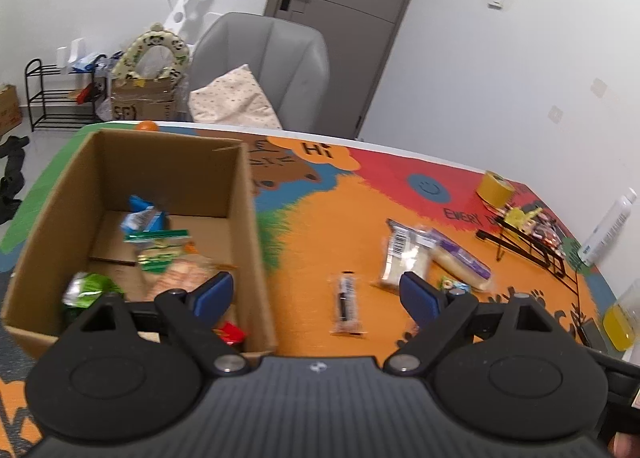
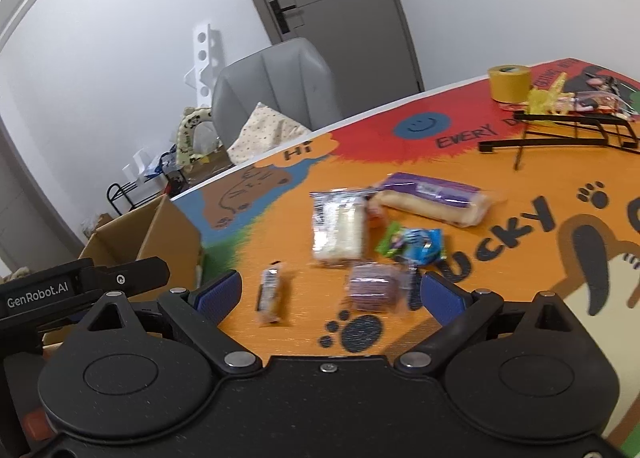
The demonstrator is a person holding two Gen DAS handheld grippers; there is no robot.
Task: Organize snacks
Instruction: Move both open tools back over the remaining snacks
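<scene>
Both grippers, left [image 1: 316, 294] and right [image 2: 330, 296], gape empty near loose snacks [image 2: 338, 228], ready to fill the box [image 1: 248, 194] at left.

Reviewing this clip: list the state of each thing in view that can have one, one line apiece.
left gripper: open, holding nothing
right gripper: open, holding nothing
cardboard box: open-topped, several snack packets inside
purple-wrapped roll: lying flat on the table, outside the box
clear white-filled packet: lying flat on the table
slim bar: lying flat on the table
door: shut
yellow tape roll: standing on end
</scene>
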